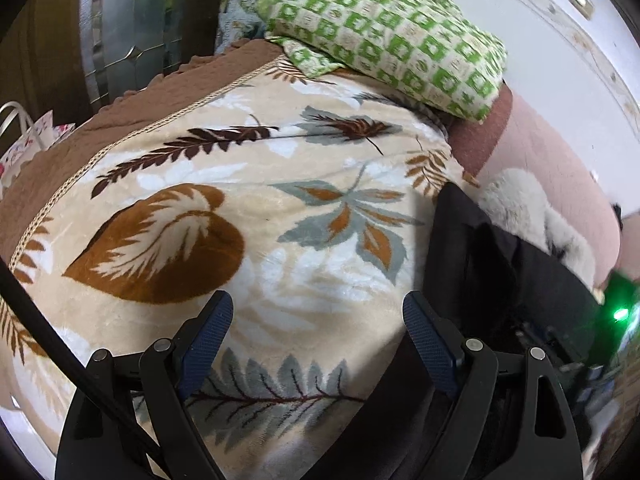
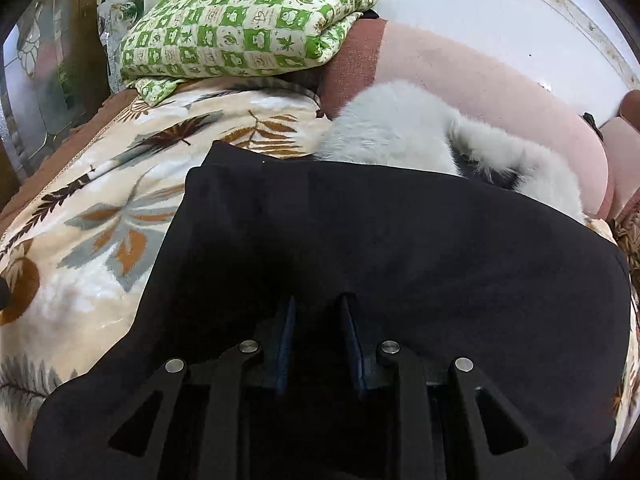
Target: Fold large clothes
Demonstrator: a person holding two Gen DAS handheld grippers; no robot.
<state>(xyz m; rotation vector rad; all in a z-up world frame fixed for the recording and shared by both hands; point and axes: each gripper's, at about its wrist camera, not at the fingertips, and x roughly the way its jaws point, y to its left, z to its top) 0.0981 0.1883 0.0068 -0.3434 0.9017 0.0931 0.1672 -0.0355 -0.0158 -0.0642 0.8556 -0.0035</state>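
Note:
A black coat (image 2: 380, 248) with a white fur collar (image 2: 400, 128) lies spread on a bed covered by a cream leaf-print blanket (image 2: 92, 216). In the right wrist view my right gripper (image 2: 318, 304) sits low over the coat's near part, its blue pads a narrow gap apart, with black fabric around them. In the left wrist view my left gripper (image 1: 318, 312) is wide open and empty above the blanket (image 1: 240, 220), to the left of the coat's edge (image 1: 480, 264). The fur collar (image 1: 520, 208) shows beyond the coat.
A green checked quilt (image 1: 392, 36) is folded at the bed's far end, also in the right wrist view (image 2: 240, 32). A pink headboard cushion (image 2: 500, 92) and white wall stand behind. A brown bedspread edge (image 1: 132, 108), a glass door and a paper bag (image 1: 24, 140) lie left.

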